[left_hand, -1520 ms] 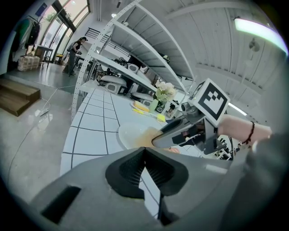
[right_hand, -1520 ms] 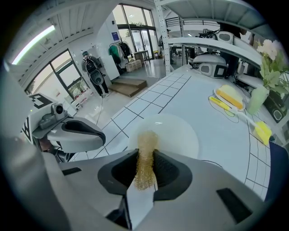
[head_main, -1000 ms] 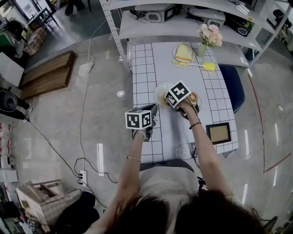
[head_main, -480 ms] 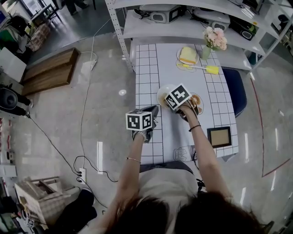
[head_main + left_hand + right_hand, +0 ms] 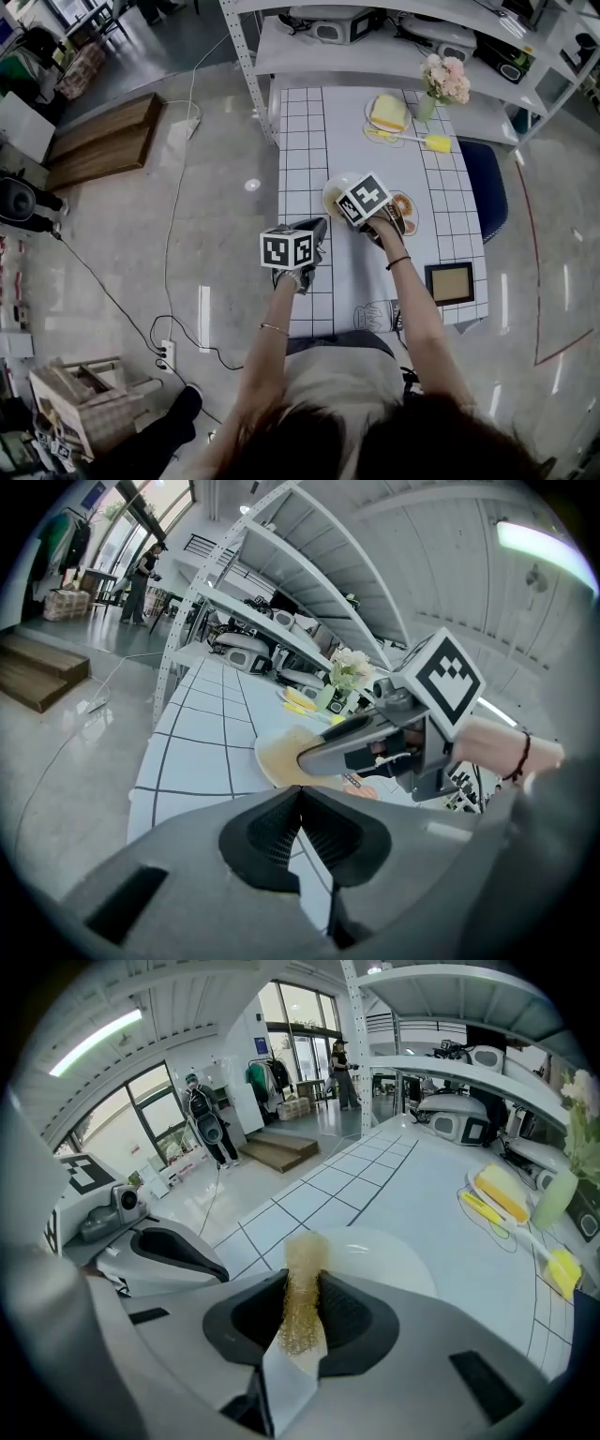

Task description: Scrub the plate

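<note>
Plate [image 5: 375, 1255], white and round, lies on the gridded surface [image 5: 300, 141] just ahead of the right hand-held gripper [image 5: 302, 1277]. Its jaws are clenched on a strip of golden mesh scourer [image 5: 305, 1246] that stands over the plate's near rim. The left hand-held gripper [image 5: 300, 794] hovers beside it, toward the surface's left edge, jaws pressed together with nothing between them. Farther along the surface sit a yellow sponge [image 5: 386, 112], a yellow-headed brush [image 5: 427, 142] and a vase of flowers [image 5: 441, 80]. A small dark frame [image 5: 448, 279] lies near the right arm.
</note>
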